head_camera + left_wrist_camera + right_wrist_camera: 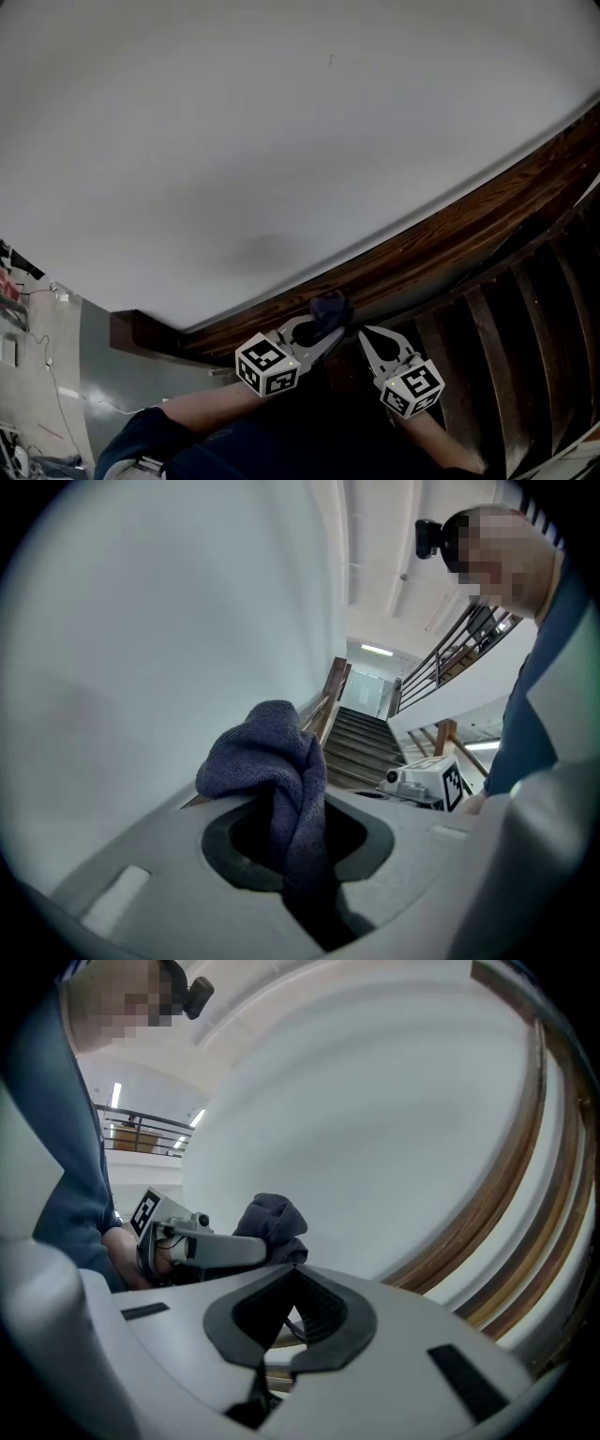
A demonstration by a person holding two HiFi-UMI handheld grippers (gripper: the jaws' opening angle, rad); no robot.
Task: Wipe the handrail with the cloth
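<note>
Cloth (330, 307), clamped in the left gripper (334, 332), meets the handrail (450, 239), which runs toward the upper right; the right gripper (366, 336) is closed and empty.

Wooden handrail (469, 223) along white wall (281, 141), cloth (330, 307) against it

Showed left gripper (298, 850) clamped on bunched dark blue cloth (267, 752), folds rising above the jaws. Showed white wall (141, 630) at left, wooden handrail (321, 710) and stairs (364, 742) running far beyond, right gripper (429, 782) nearby at right.
</note>
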